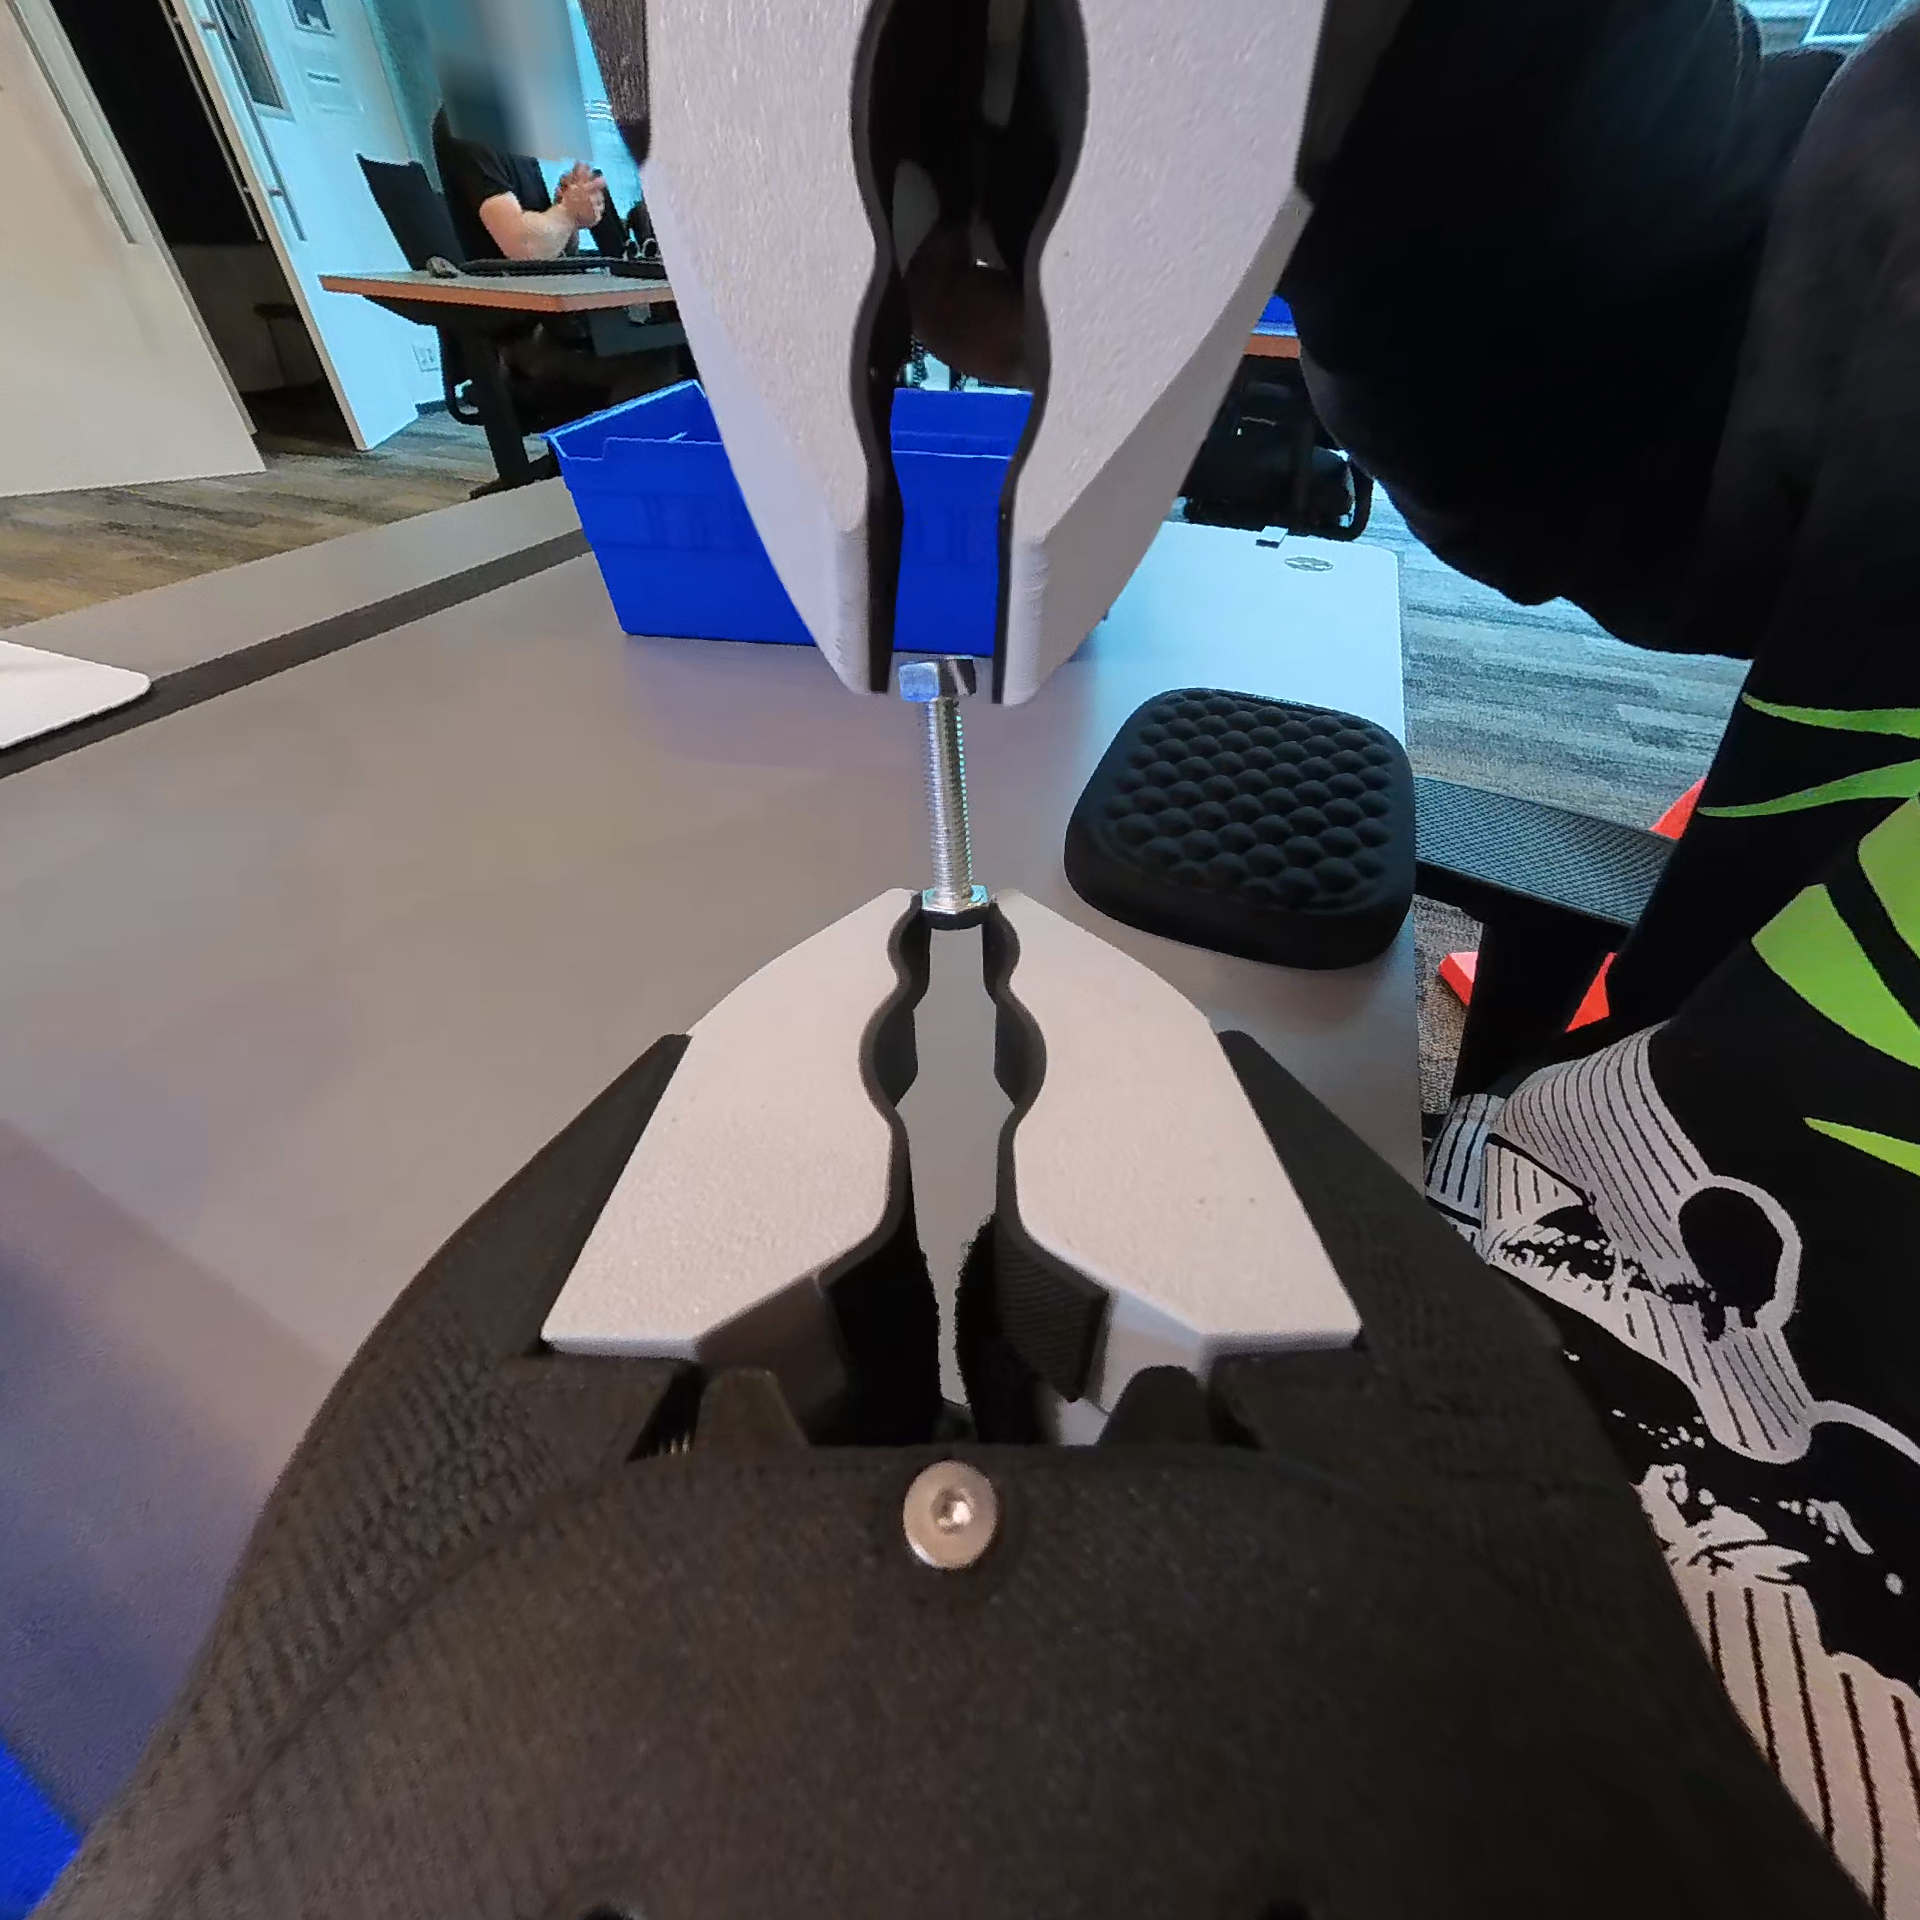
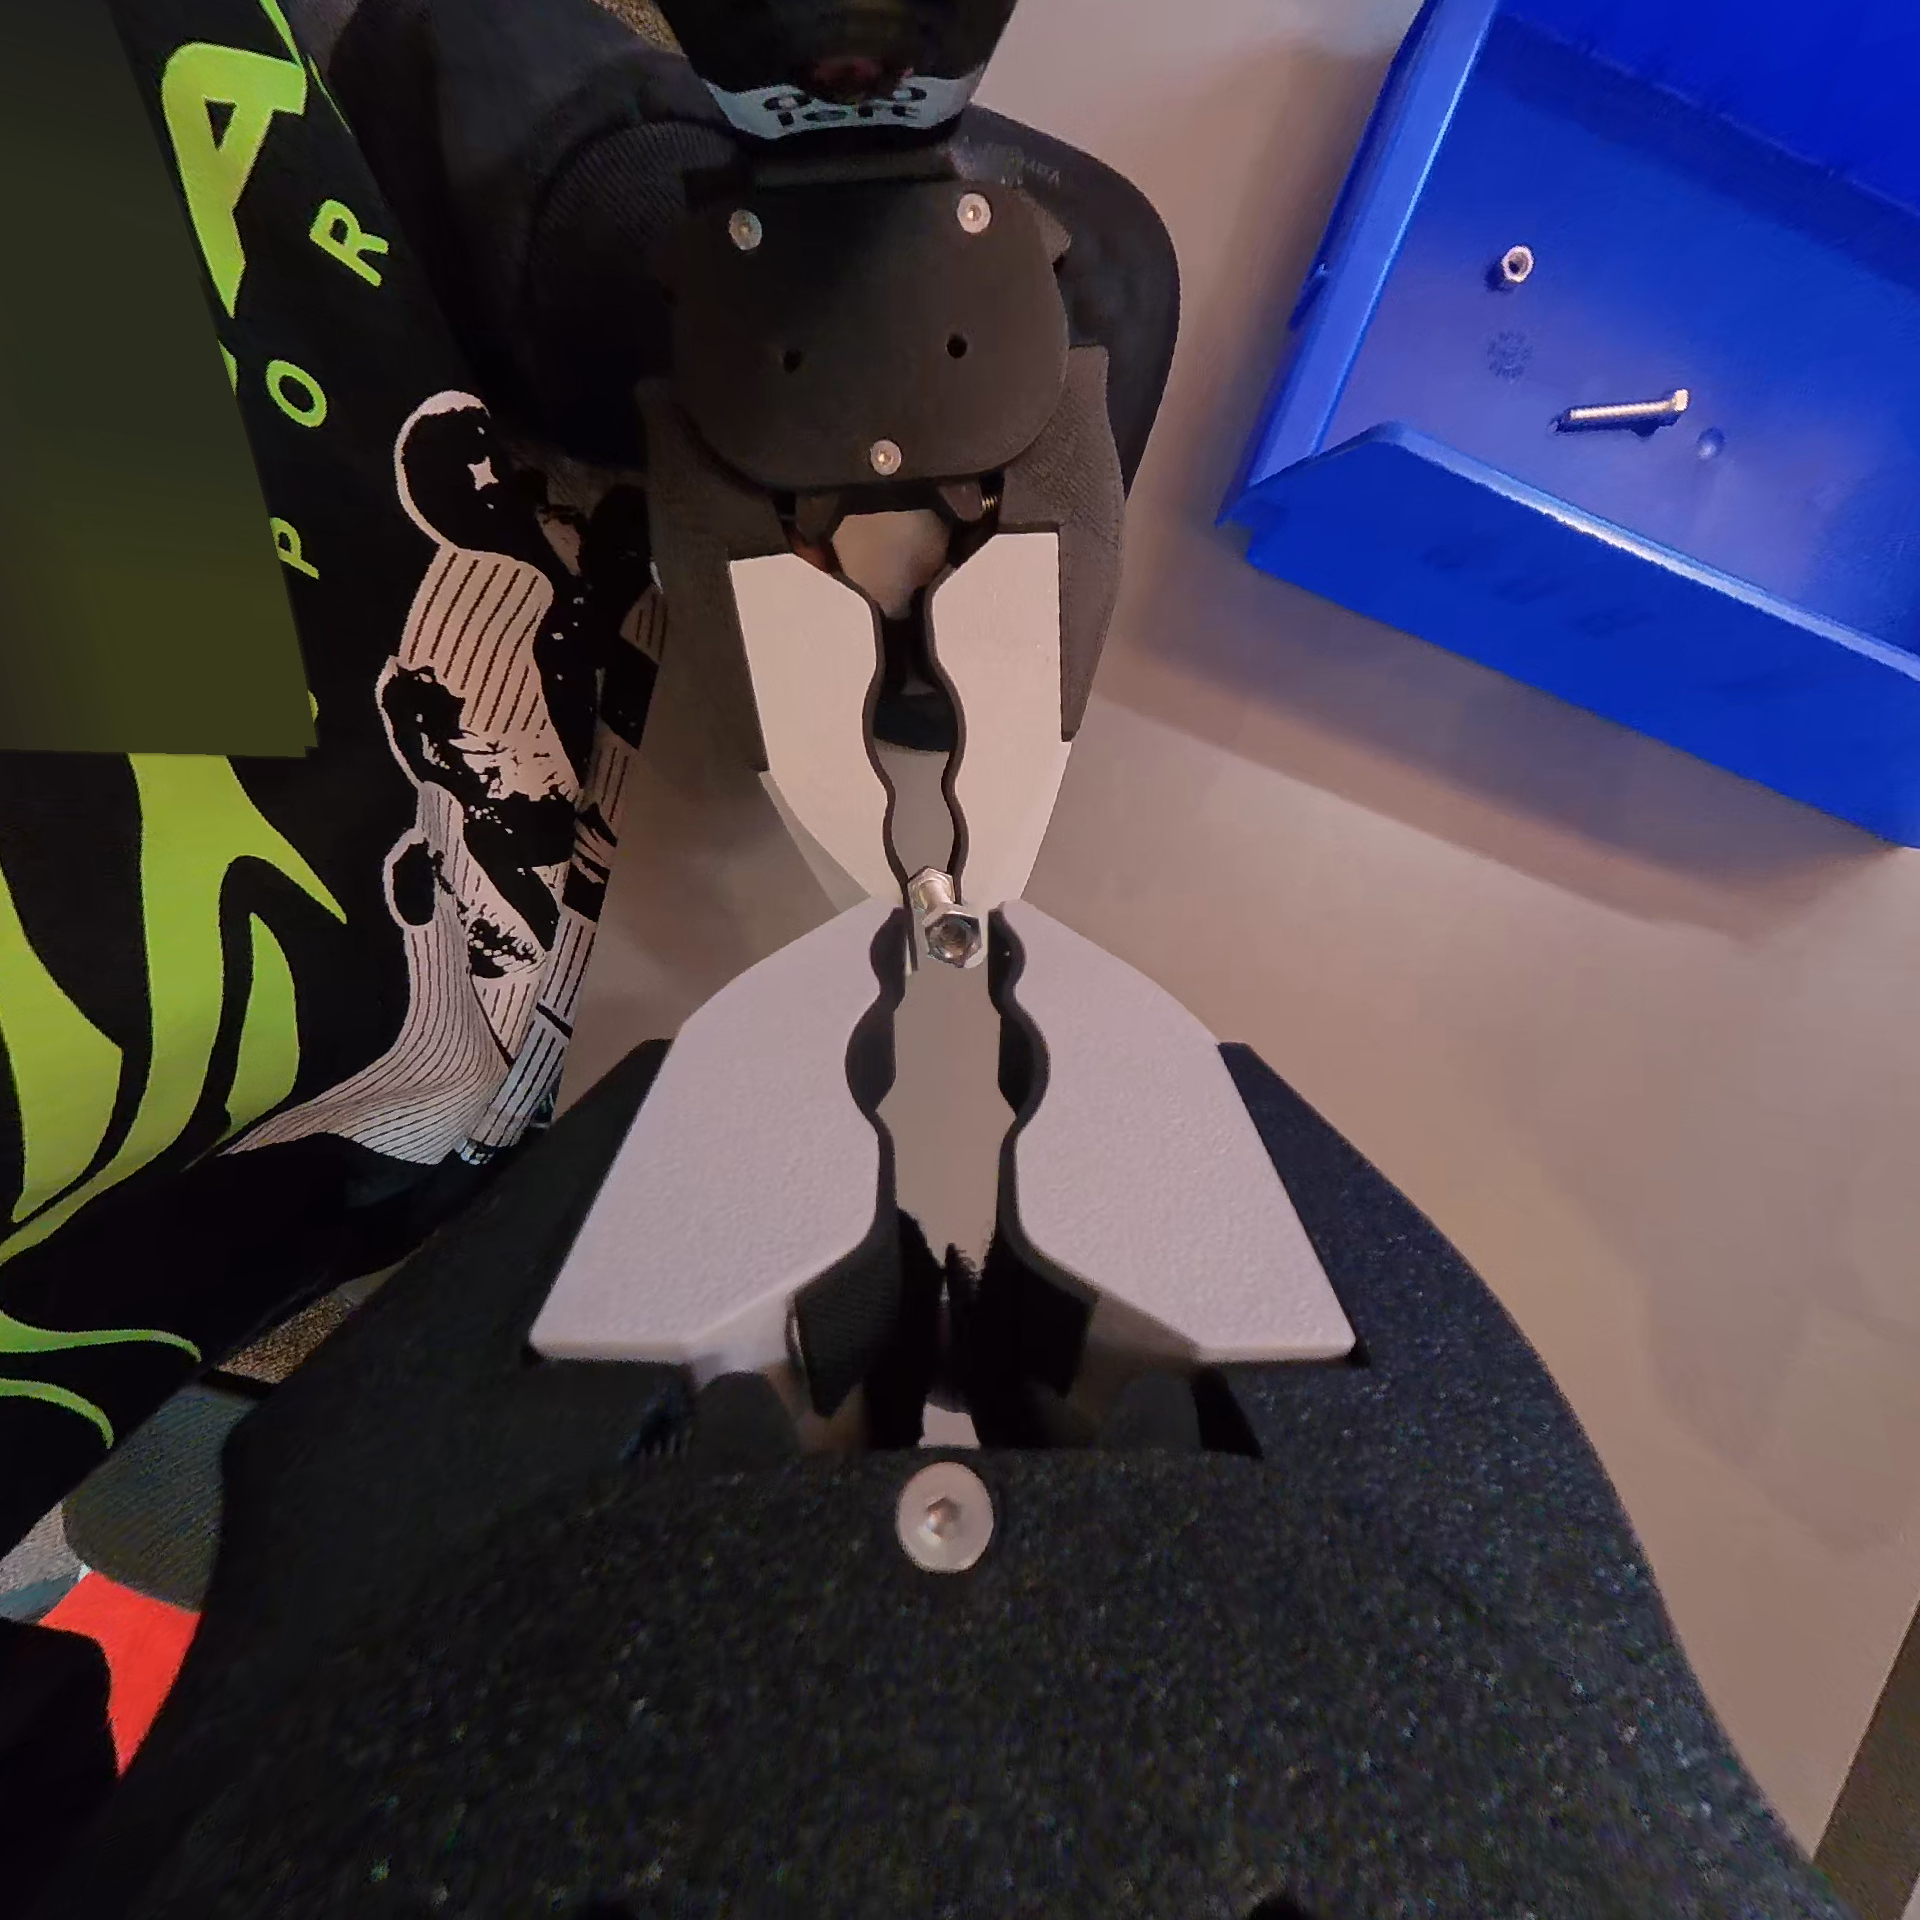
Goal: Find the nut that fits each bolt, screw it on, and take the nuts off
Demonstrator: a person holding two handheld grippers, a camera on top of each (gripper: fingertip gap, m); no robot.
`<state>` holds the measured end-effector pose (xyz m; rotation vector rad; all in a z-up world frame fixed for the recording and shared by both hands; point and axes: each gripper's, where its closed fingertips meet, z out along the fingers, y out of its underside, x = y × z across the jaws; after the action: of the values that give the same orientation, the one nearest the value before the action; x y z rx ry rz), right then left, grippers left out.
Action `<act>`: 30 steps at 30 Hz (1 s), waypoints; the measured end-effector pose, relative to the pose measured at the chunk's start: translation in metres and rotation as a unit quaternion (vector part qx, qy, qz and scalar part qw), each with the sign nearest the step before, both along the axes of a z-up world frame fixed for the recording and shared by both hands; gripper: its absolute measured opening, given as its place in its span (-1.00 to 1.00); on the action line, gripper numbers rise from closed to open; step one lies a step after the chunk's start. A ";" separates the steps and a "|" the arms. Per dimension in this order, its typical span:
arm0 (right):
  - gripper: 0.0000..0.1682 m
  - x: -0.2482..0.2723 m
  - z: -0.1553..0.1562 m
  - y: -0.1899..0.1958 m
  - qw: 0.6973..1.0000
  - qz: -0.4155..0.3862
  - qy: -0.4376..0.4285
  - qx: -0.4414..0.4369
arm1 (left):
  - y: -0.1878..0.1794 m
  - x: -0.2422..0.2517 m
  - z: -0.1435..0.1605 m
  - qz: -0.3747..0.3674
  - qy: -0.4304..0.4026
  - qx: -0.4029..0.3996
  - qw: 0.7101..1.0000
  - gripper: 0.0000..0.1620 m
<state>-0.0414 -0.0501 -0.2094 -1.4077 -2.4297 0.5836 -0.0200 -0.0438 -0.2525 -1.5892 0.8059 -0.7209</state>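
I pinch the bolt (image 1: 951, 805) by its head in the right gripper (image 1: 940, 681) at 12 o'clock — my left gripper (image 1: 954, 914) fingers clamp the nut (image 1: 956, 906) at 6, axes aligned for threading.

Shiny metal bolt (image 1: 951, 805), glossy plastic bin (image 2: 1621, 436), seemingly matt table (image 1: 416, 831).
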 end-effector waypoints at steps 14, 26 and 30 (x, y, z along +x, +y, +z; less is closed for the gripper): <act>-0.26 -0.002 0.017 0.007 0.856 -0.214 0.382 -0.275 | 0.001 -0.003 0.005 0.014 -0.009 0.014 1.000 -0.88; -0.29 -0.003 0.018 -0.015 0.809 -0.217 0.459 -0.297 | 0.005 -0.005 0.003 0.025 -0.004 0.011 1.000 -0.88; -0.31 -0.003 0.017 -0.015 0.809 -0.217 0.457 -0.299 | 0.005 -0.005 0.003 0.026 -0.006 0.010 1.000 -0.88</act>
<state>-0.0444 -0.0656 -0.1924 -1.3314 -1.1450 1.5398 -0.0249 -0.0390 -0.2494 -1.5811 0.7588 -0.6827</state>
